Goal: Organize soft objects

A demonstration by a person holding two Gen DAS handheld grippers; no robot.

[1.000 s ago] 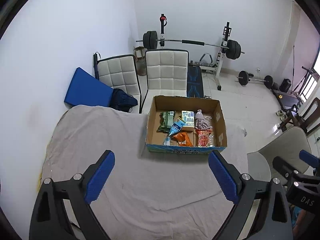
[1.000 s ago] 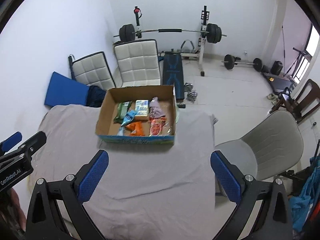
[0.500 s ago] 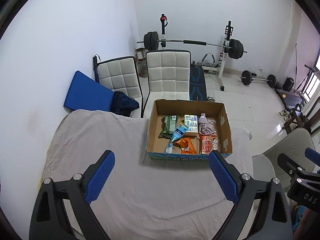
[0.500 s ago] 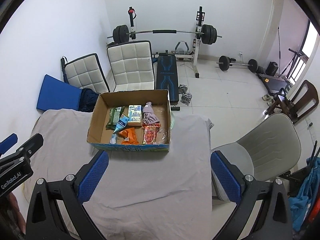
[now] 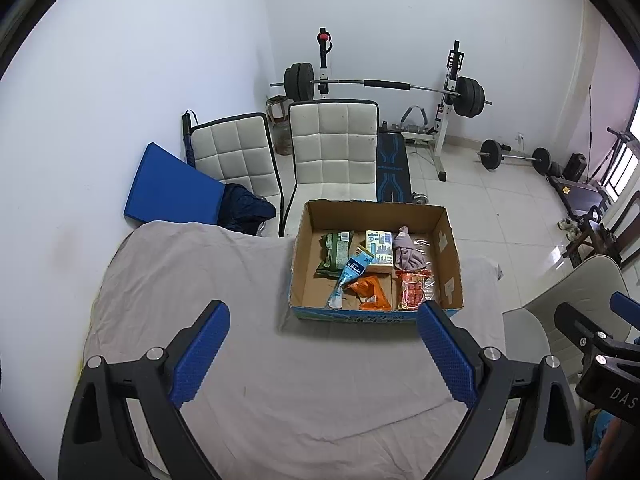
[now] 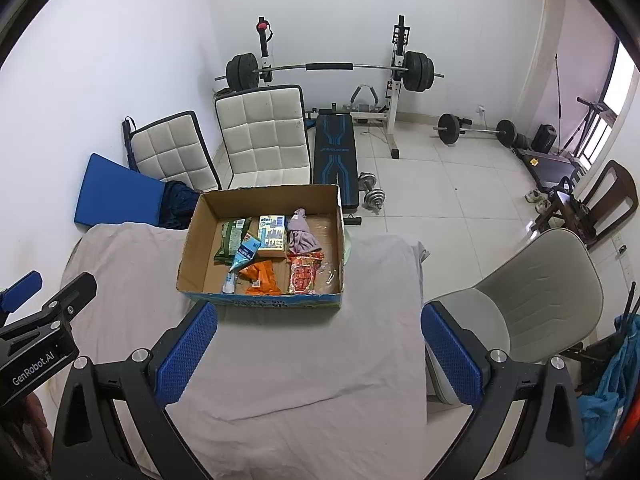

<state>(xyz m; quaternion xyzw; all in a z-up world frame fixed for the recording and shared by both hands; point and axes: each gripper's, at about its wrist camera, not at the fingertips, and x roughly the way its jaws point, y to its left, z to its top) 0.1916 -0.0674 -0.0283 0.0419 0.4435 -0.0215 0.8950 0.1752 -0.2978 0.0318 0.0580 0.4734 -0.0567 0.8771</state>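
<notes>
Hovering above the cloth-covered table (image 5: 260,360), the left gripper (image 5: 322,354) and right gripper (image 6: 320,350) both show jaws spread wide, empty. Centre frame, the cardboard box (image 6: 192,248) gathers soft packets (image 6: 262,274) and a mauve cloth (image 6: 302,236), presumably corralled for sorting.

2 white chairs (image 5: 332,152) stand before a barbell rack (image 5: 384,86).

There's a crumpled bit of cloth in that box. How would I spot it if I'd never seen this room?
Find the open cardboard box on the grey-covered table, in front of the white quilted chairs. Look toward its far right part, just right of the pale yellow carton and above the red packet. The mauve cloth is the only unprinted, bunched fabric there; everything around it is packaging.
</notes>
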